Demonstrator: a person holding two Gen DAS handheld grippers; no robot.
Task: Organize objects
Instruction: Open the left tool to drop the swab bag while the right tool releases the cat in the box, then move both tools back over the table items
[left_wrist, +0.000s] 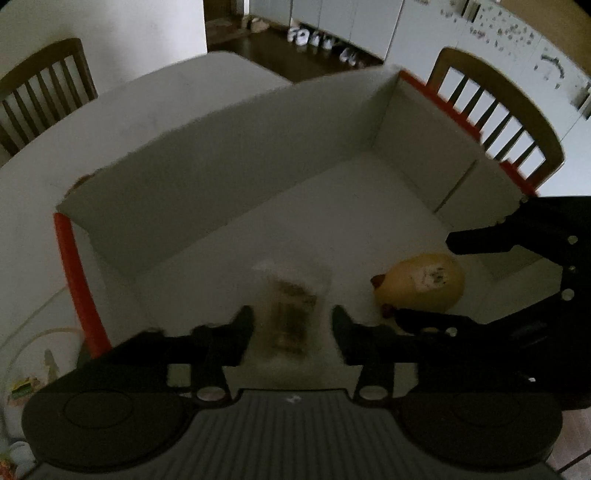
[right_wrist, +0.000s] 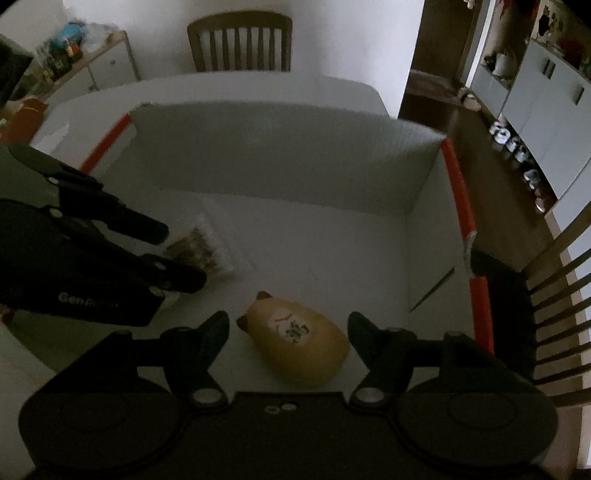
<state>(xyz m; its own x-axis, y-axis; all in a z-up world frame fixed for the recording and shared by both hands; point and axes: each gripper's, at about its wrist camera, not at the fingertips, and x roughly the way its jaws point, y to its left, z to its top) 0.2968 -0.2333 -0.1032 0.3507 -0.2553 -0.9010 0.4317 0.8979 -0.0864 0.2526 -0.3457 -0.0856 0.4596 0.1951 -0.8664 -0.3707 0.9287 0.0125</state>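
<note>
Left wrist view first: the left hand-held gripper has its jaws spread fairly wide on either side of a small clear packet with something brownish inside. The packet sits between the fingers, but it's too blurry to tell whether they touch it. It looks to be resting on the floor of the box, so the guess is either a drop-off or the start of a pickup.

Over at about 3 o'clock from the packet lies a tan cat-shaped figurine, on its side on the box floor. The right hand-held gripper has its jaws wide open around it, one finger on each side with a visible gap, so nothing is gripped.

Pose-wise, both tools are angled down into the box from its near edge, side by side, left one coming in from about 9 o'clock in the right wrist view.

Farther out are the box's white walls with red trim, then the white table, and a wooden chair at 12 o'clock behind it.
</note>
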